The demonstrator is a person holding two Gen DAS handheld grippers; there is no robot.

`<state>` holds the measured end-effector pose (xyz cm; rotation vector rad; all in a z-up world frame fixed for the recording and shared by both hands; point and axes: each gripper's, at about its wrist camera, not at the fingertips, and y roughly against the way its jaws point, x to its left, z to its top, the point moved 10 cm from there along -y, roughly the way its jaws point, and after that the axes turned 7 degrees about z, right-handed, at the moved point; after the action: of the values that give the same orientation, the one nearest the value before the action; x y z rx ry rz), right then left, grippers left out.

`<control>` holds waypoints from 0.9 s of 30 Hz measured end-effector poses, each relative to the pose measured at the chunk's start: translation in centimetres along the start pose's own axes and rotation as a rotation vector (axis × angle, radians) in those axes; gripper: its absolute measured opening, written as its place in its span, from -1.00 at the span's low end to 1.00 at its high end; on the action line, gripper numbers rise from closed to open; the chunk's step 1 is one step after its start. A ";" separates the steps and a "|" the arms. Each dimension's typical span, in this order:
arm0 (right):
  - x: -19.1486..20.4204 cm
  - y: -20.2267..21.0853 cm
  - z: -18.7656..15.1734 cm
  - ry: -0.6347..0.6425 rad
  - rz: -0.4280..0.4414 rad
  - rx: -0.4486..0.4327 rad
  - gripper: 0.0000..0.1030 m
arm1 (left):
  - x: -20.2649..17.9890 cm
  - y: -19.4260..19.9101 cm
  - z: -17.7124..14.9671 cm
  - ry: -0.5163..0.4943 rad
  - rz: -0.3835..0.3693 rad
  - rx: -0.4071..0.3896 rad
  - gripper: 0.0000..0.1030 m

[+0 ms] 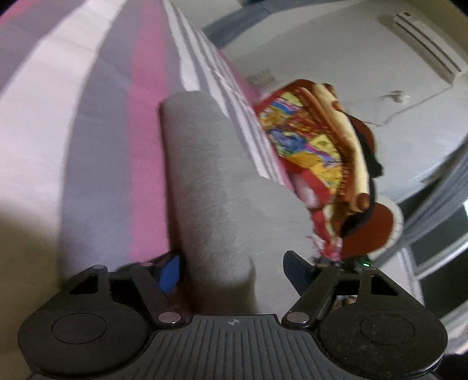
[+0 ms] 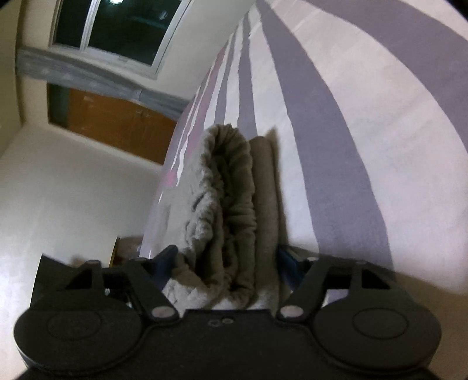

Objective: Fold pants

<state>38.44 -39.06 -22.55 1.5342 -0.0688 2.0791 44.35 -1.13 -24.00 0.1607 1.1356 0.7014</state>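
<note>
Grey pants (image 1: 210, 187) folded into long bundle, lying on striped bedsheet (image 1: 96, 122). No containers anywhere in shot tbh, just bed stuff.

Left gripper (image 1: 231, 266): jaws partway apart, folded edge of pants sitting between fingers; left finger against cloth, gap visible at right one, so can't tell if pinched.

Right gripper (image 2: 225, 263): fingers snug on both sides of bunched waistband end (image 2: 231, 204), clamped on it.

Colourful blanket pile (image 1: 318, 152) just beside pants, at bed edge. Window (image 2: 117, 26) and wooden cabinet (image 2: 117, 119) in background.
</note>
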 end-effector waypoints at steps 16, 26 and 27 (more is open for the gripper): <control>3.4 -5.0 3.8 0.079 0.179 0.088 0.00 | -1.7 -0.9 3.2 0.012 -0.171 -0.082 -0.42; 7.6 -12.1 14.6 0.164 0.222 0.059 0.00 | -0.2 -0.2 17.6 -0.045 -0.072 -0.189 -0.42; 7.3 -12.8 15.6 0.157 0.216 0.046 0.00 | 0.7 -0.8 18.6 -0.046 -0.035 -0.186 -0.41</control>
<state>56.38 -30.89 -14.08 1.4376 -0.1344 2.3794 61.06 2.80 -16.79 -0.0003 1.0211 0.7646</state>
